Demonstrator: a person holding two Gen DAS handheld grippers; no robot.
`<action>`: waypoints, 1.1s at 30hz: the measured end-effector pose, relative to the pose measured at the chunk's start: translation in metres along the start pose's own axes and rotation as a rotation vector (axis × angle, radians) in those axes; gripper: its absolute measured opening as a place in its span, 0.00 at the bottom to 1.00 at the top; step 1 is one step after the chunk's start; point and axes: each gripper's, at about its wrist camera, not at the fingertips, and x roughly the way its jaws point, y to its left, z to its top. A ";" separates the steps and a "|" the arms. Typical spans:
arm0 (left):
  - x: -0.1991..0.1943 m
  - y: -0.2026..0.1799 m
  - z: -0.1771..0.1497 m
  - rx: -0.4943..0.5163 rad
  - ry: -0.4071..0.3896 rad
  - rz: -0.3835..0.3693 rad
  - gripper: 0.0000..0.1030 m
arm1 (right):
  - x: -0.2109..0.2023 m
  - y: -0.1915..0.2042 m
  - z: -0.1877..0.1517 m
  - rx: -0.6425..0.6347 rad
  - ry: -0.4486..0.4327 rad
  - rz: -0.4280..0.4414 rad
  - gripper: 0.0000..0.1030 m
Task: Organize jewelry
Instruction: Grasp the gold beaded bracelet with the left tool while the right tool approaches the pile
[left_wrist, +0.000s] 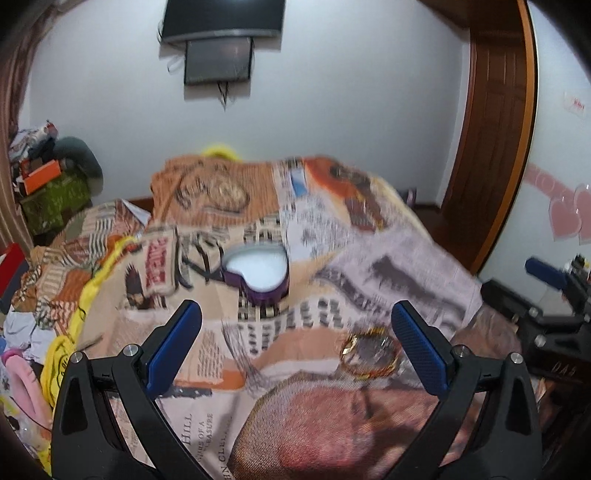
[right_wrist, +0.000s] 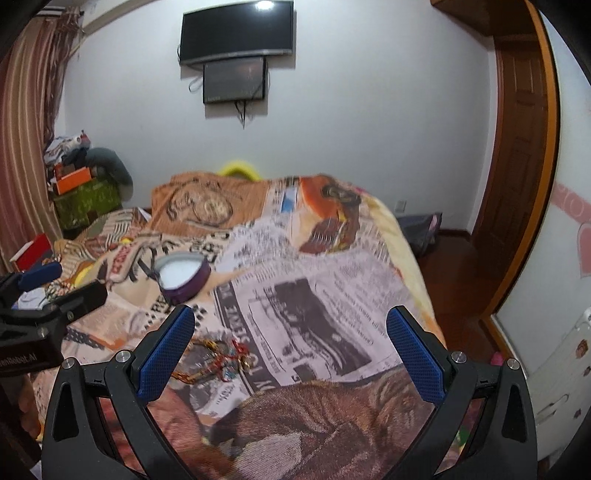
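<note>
Jewelry lies on the bed's newsprint blanket (left_wrist: 332, 236): gold bangles (left_wrist: 369, 350) at five o'clock from the heart-shaped purple box (left_wrist: 256, 271) in the left view only, while only the right view shows a tangled red-and-gold chain (right_wrist: 221, 356). Left tongs (left_wrist: 295, 325) and right tongs (right_wrist: 290, 330) gape wide, gripping nothing.

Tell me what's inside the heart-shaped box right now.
The purple heart-shaped box sits open on the printed blanket, showing only a plain white lining. No jewelry is visible inside, though its near wall hides part of the floor. The jewelry pile lies on the blanket.
</note>
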 end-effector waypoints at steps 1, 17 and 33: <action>0.008 -0.001 -0.005 0.006 0.024 -0.003 1.00 | 0.005 -0.002 -0.003 -0.001 0.013 0.000 1.00; 0.069 -0.009 -0.025 -0.010 0.224 -0.198 0.46 | 0.052 -0.009 -0.021 -0.008 0.191 0.108 0.77; 0.081 -0.011 -0.036 -0.034 0.261 -0.235 0.08 | 0.068 0.013 -0.030 -0.021 0.271 0.228 0.49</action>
